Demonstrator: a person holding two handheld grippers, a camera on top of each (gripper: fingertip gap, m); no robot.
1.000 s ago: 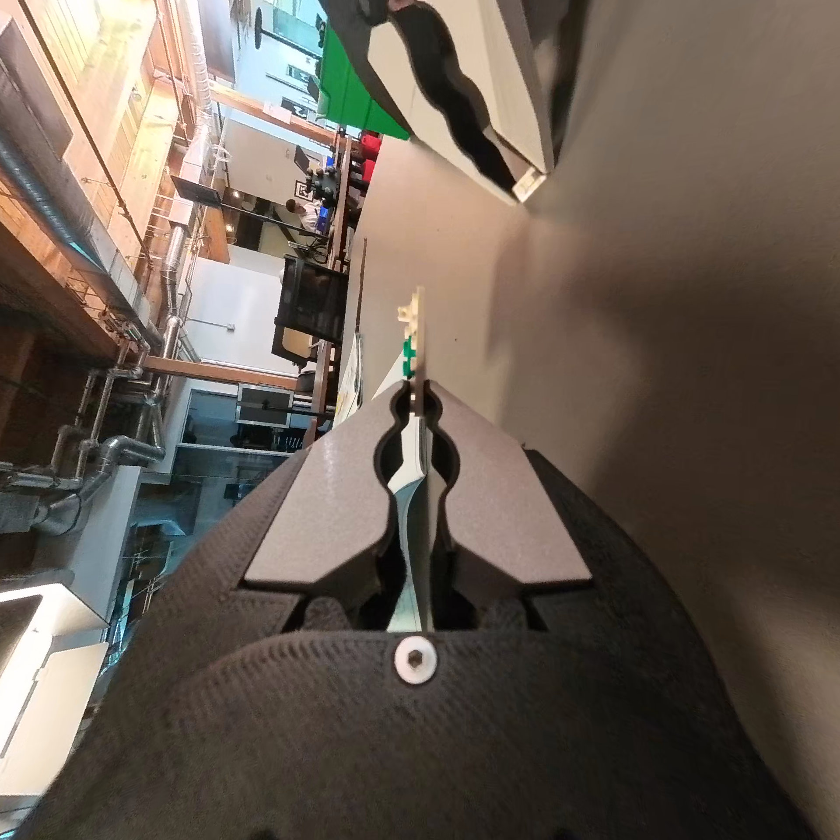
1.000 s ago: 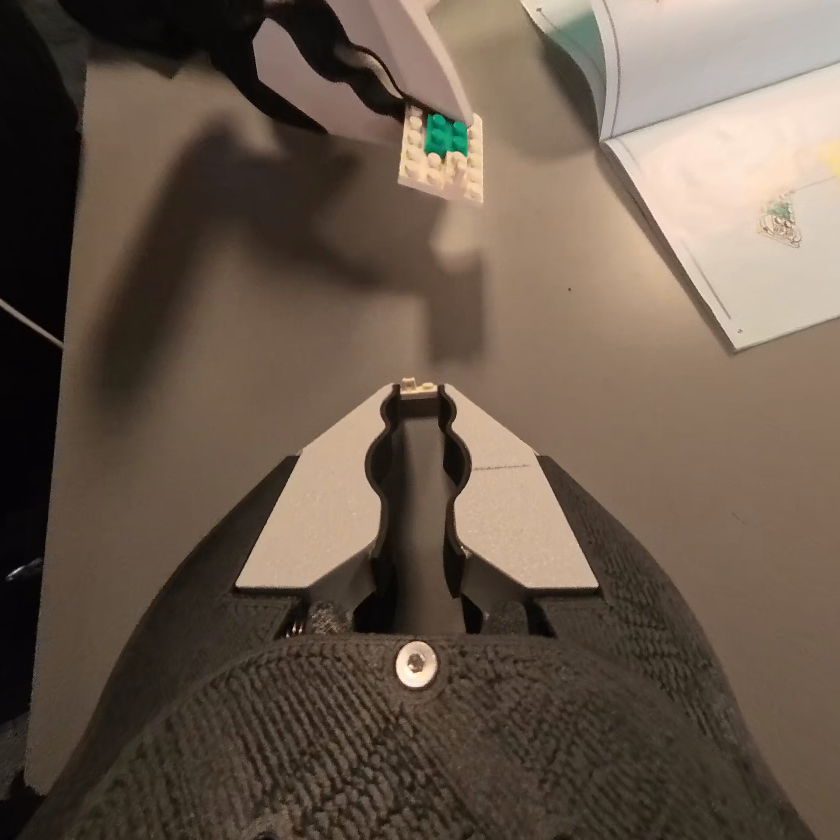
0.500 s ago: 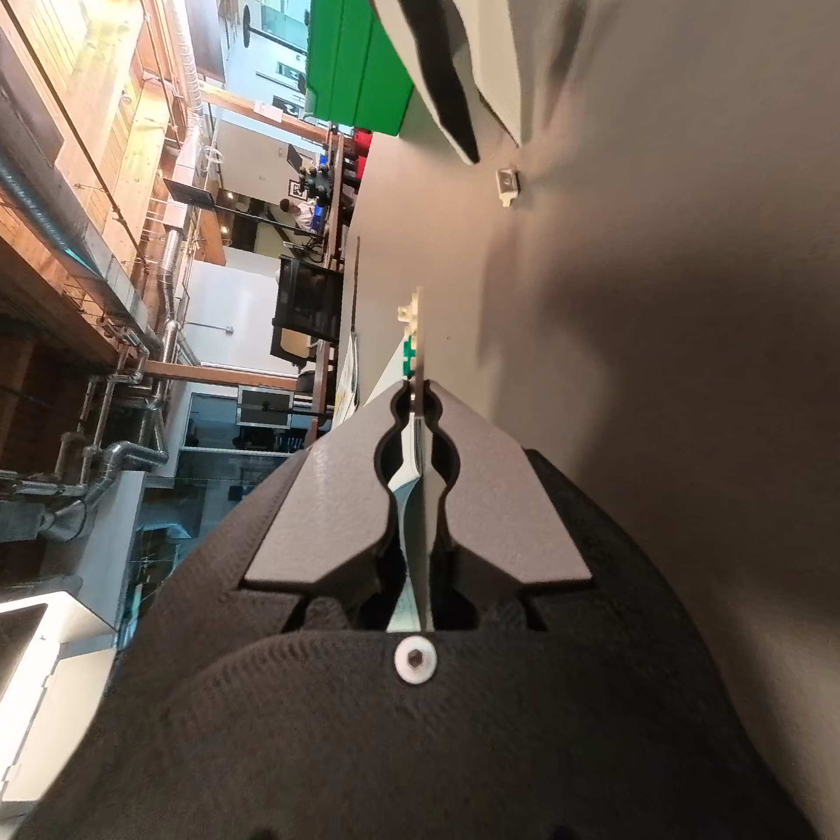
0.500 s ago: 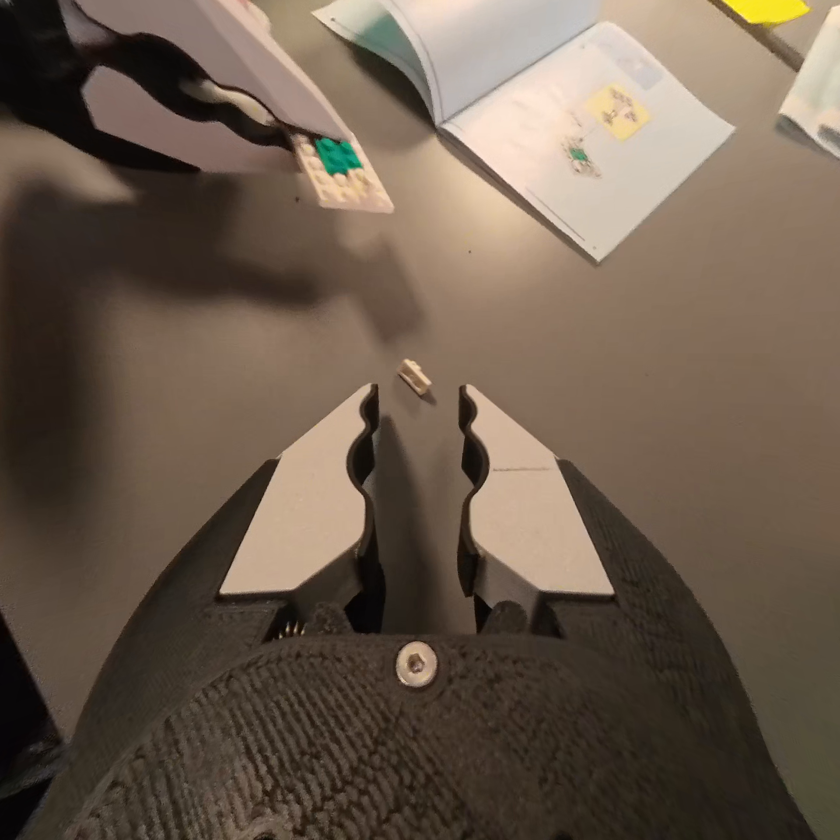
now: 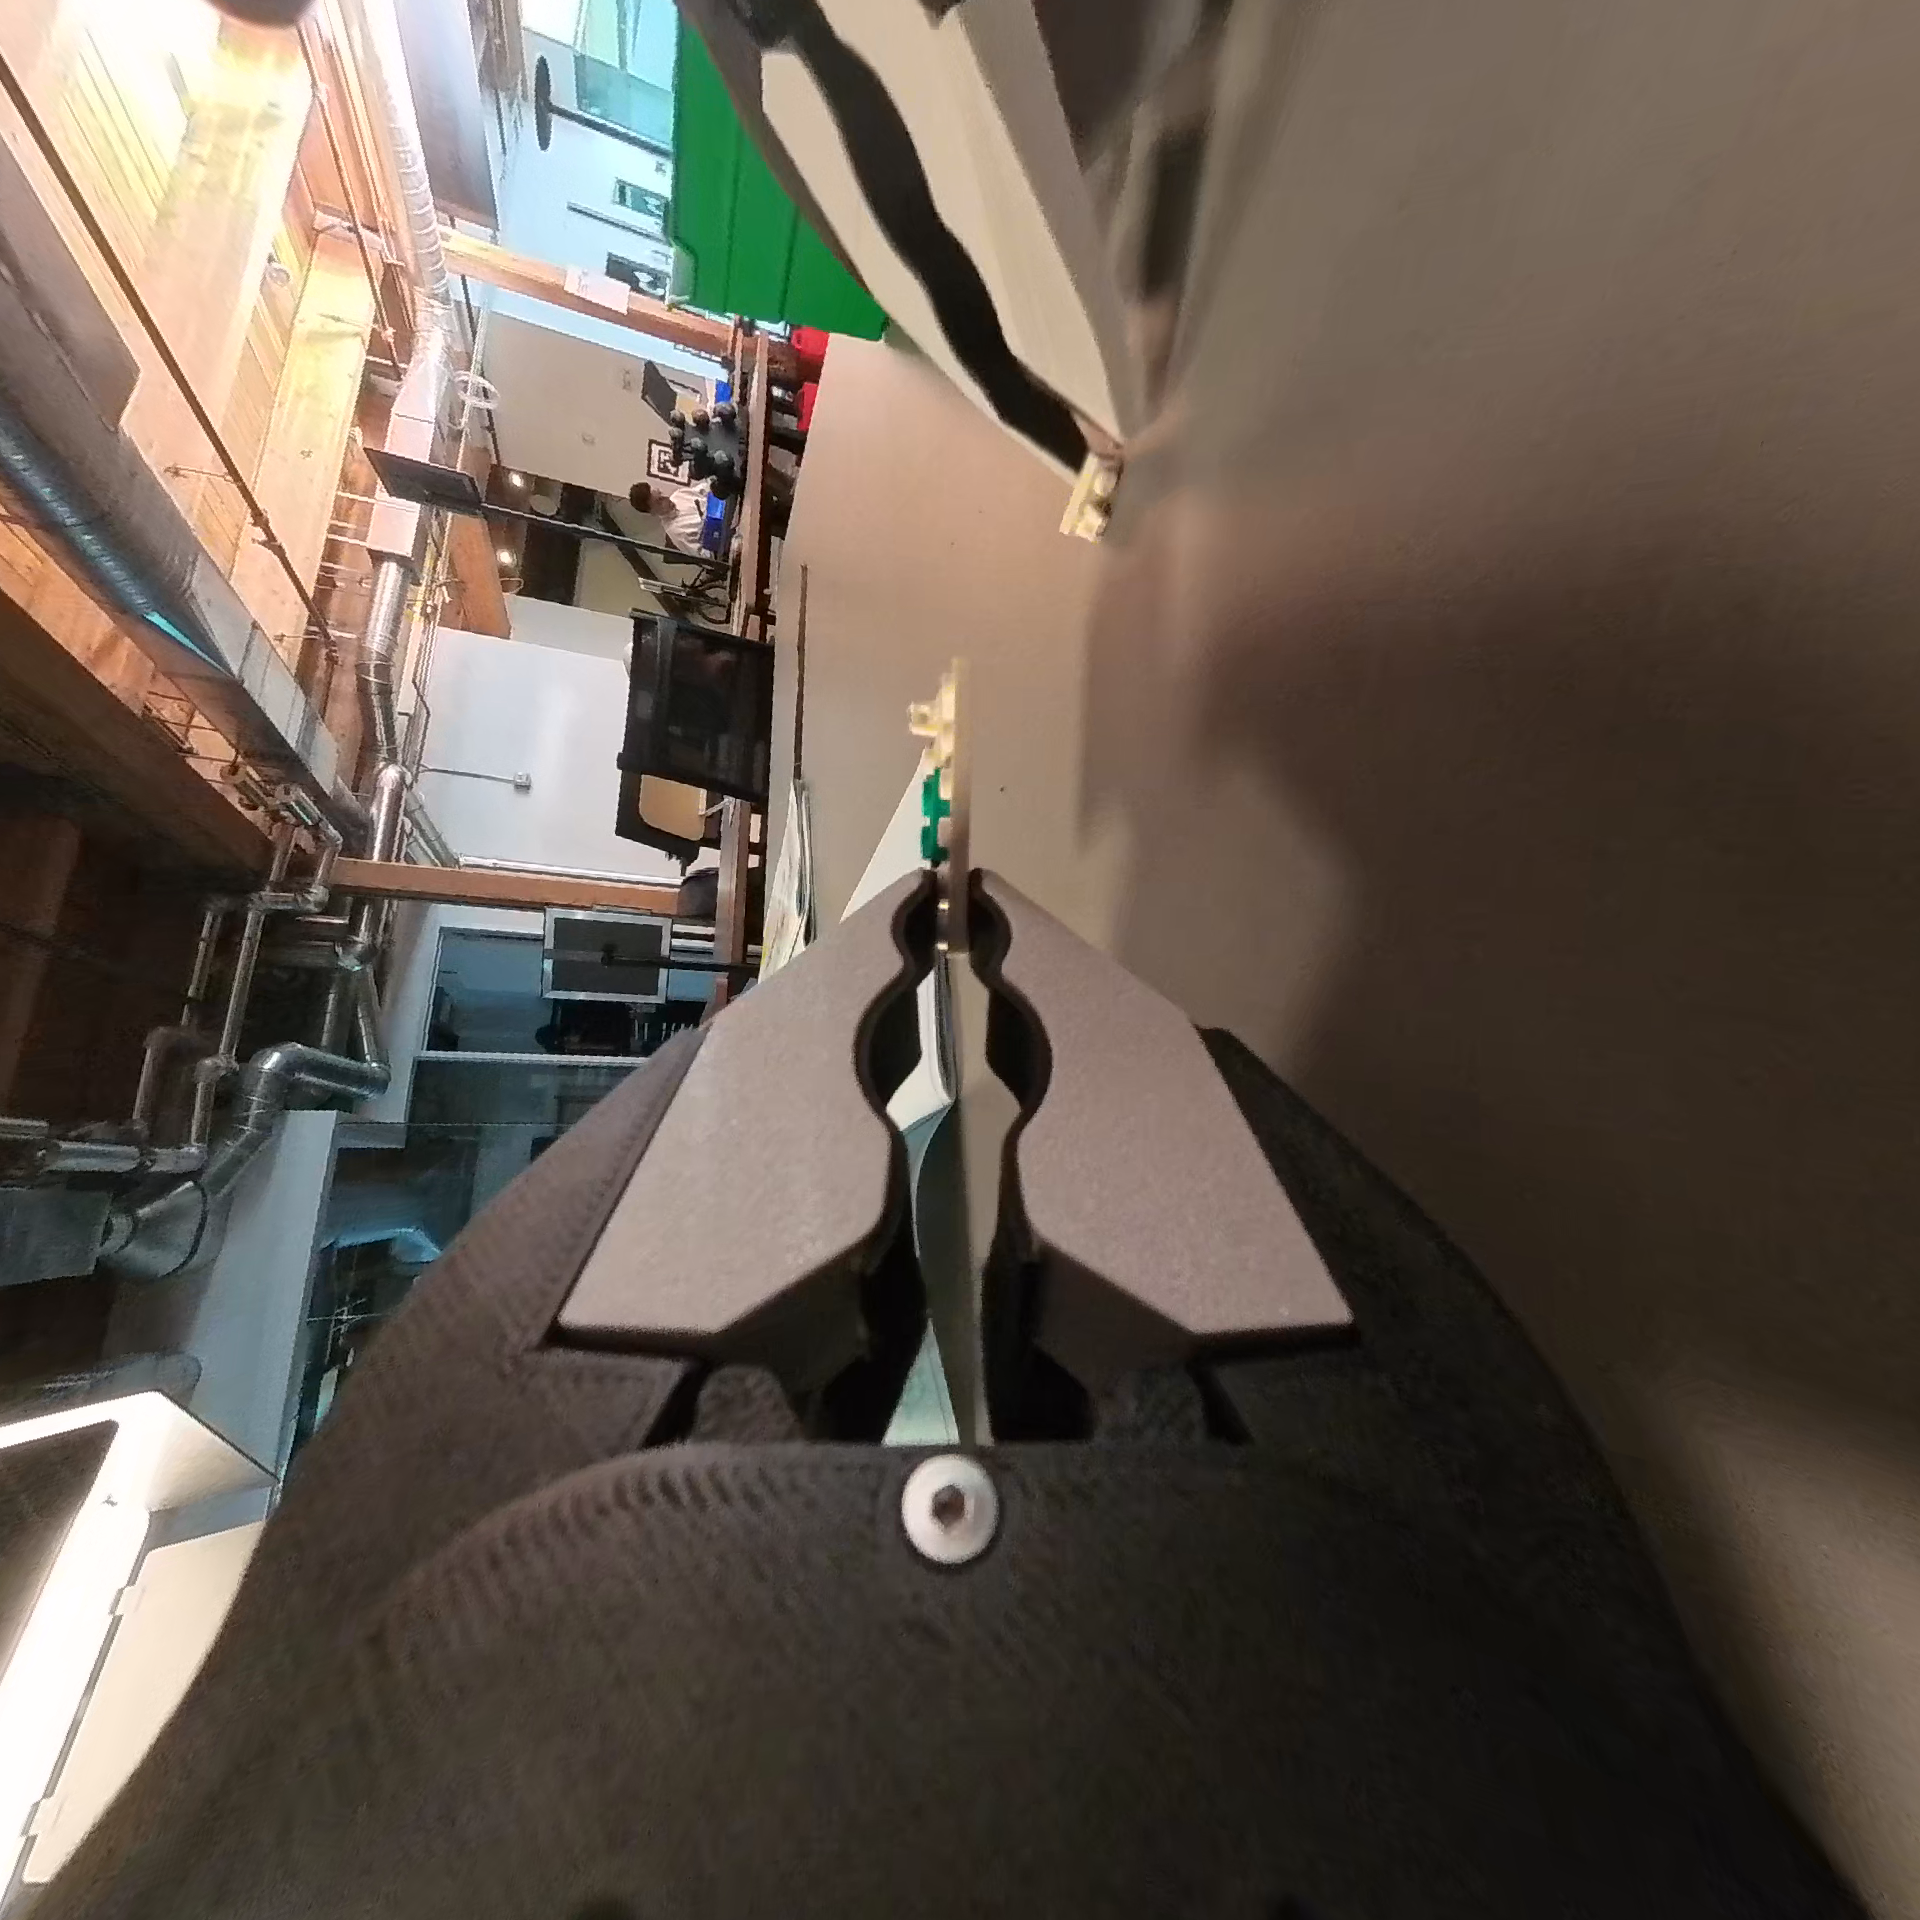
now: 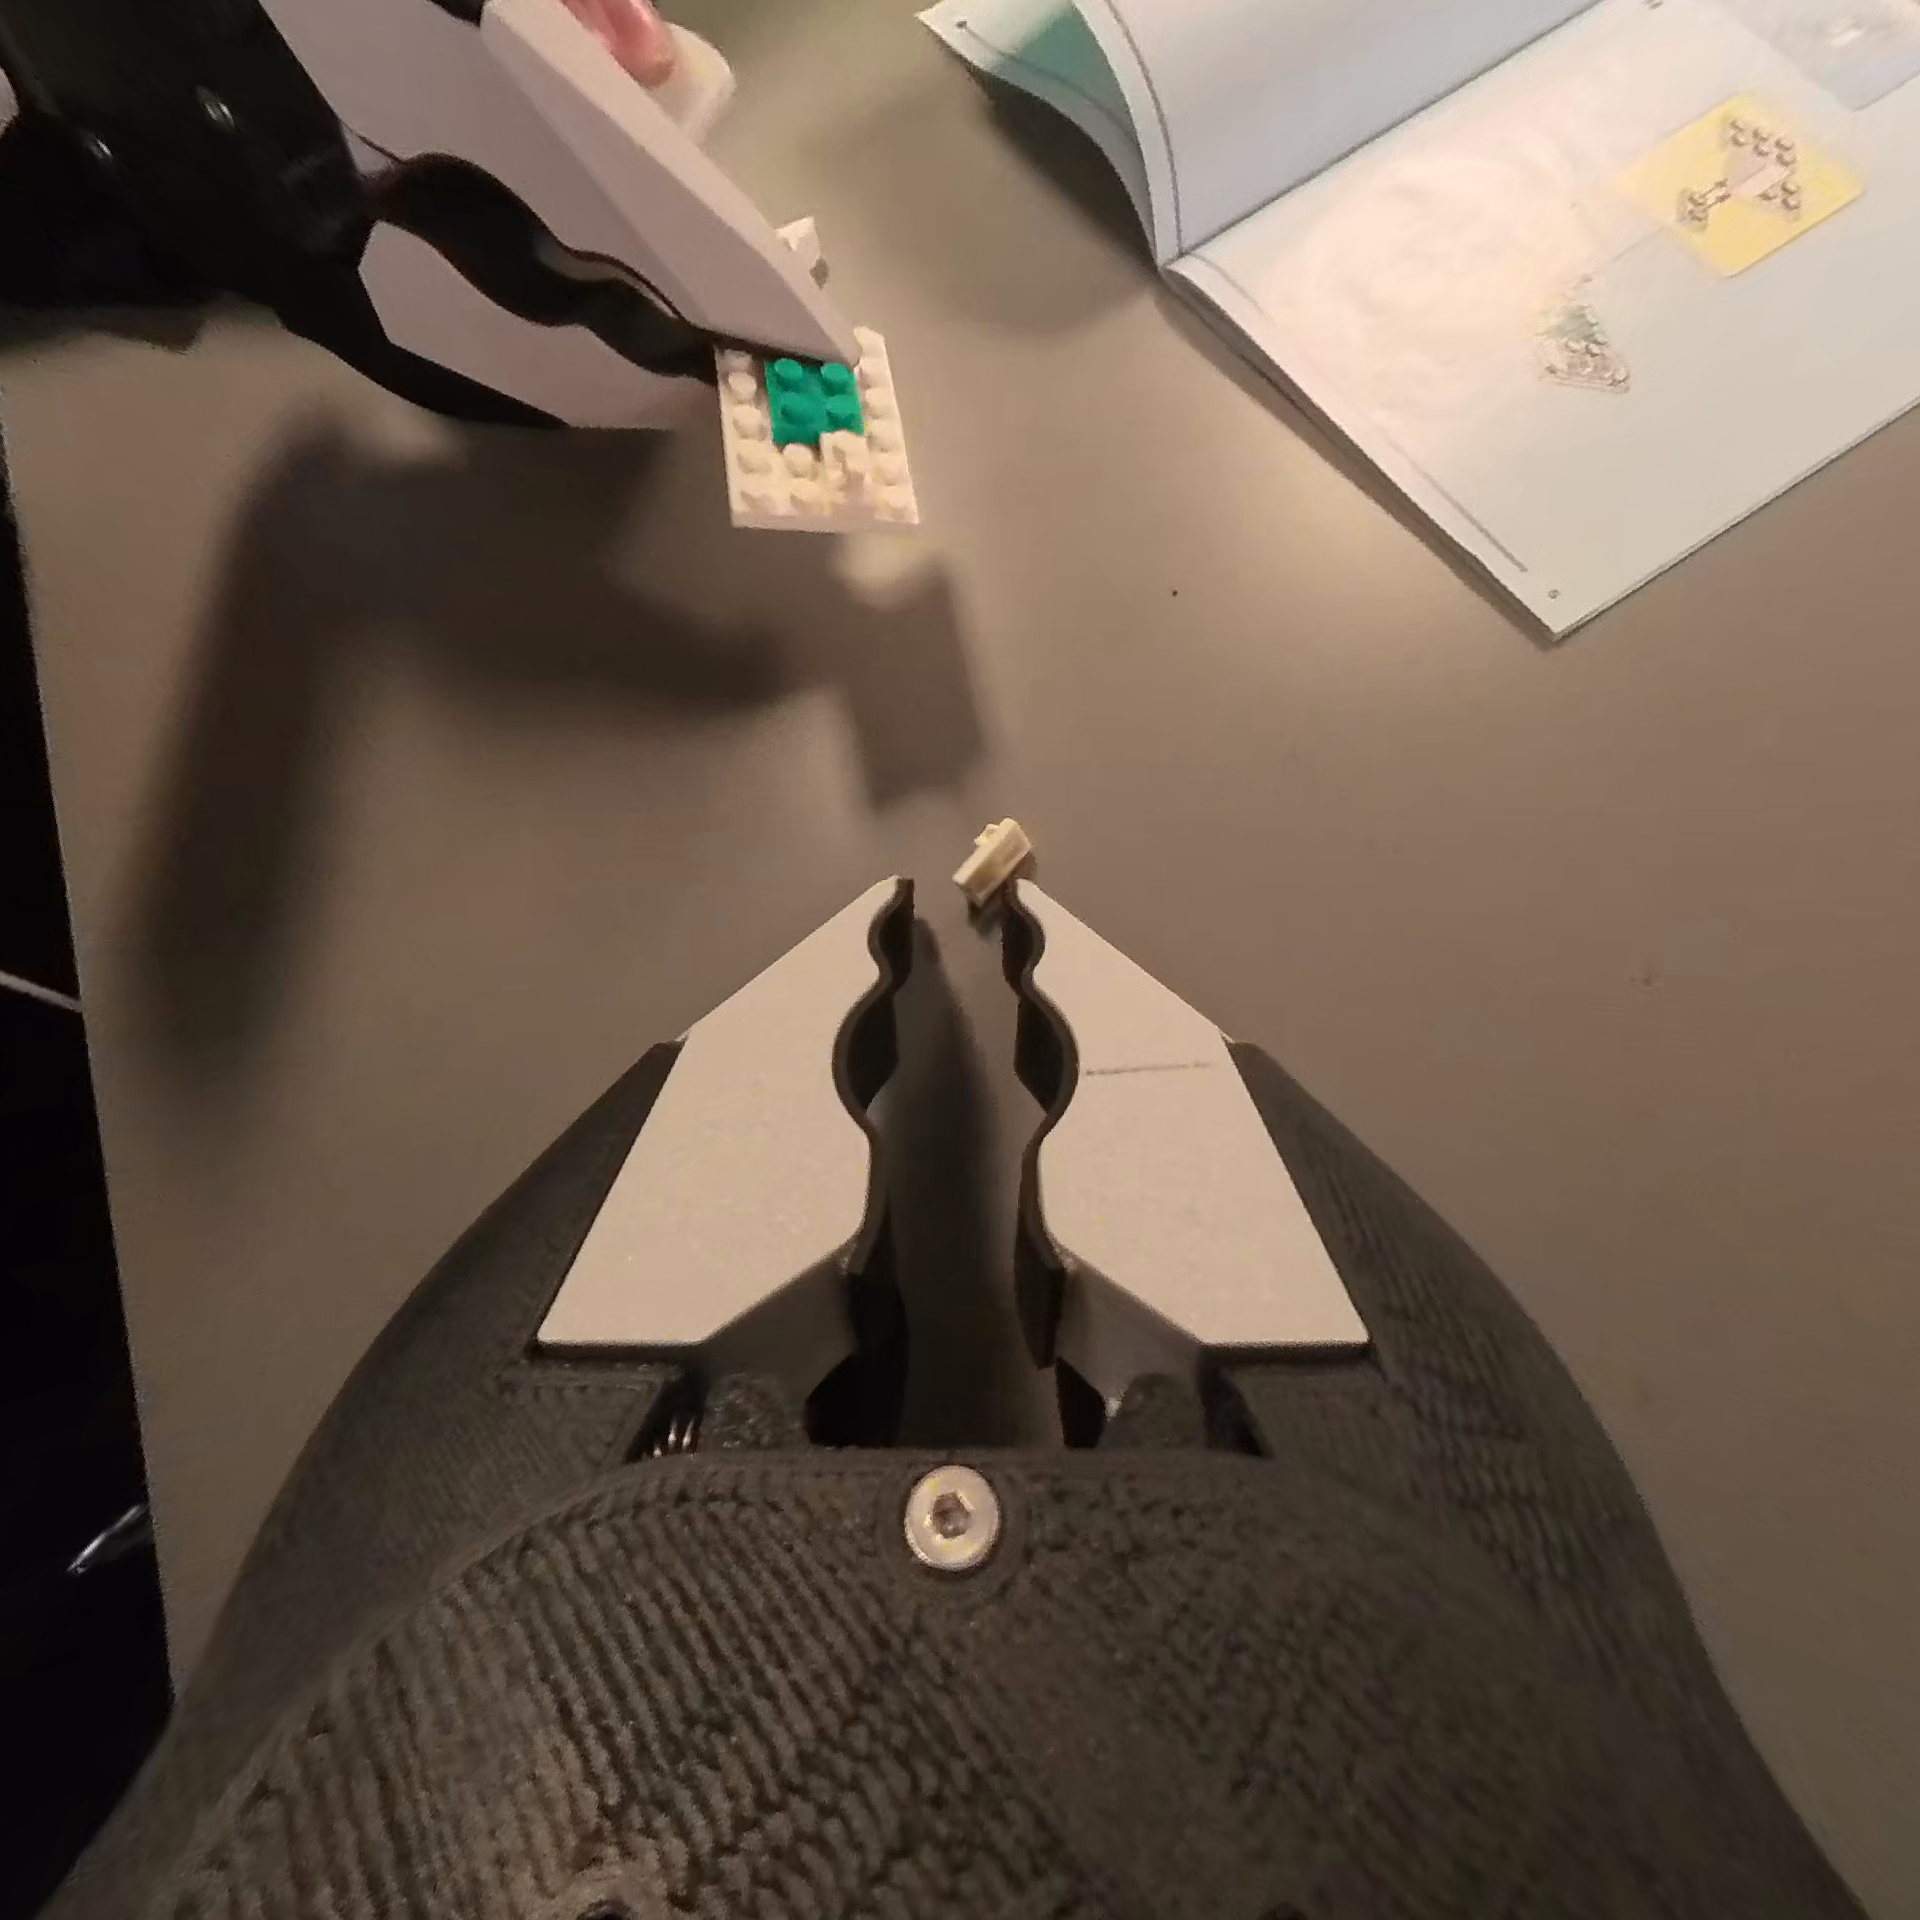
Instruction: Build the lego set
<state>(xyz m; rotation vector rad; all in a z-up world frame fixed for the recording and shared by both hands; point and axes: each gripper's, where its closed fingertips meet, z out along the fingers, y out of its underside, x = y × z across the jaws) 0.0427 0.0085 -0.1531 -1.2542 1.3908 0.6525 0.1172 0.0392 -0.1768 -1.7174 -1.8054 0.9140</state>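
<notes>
My left gripper [image 5: 954,885] is shut on a white studded plate [image 5: 958,769], seen edge-on, with a green brick [image 5: 935,821] on it. In the right wrist view that gripper [image 6: 790,353] holds the plate [image 6: 821,468] with the green brick [image 6: 814,400] above the grey table at upper left. My right gripper [image 6: 958,899] is open with a narrow gap. A small cream piece [image 6: 994,854] lies tilted just ahead, against the tip of its right finger, not clamped. The left wrist view shows the right gripper [image 5: 1101,468] at the top with the cream piece [image 5: 1089,501] at its tip.
An open instruction booklet [image 6: 1455,260] lies on the grey table [image 6: 1351,935] at the upper right. The table's left edge [image 6: 31,727] drops into dark space. A workshop background fills the left of the left wrist view. Across from one pair of fingers to the other is roughly 9 cm.
My right gripper held the cream piece, opened and let it drop onto the table, and has now narrowed with the piece at its right fingertip. The left gripper keeps holding the plate.
</notes>
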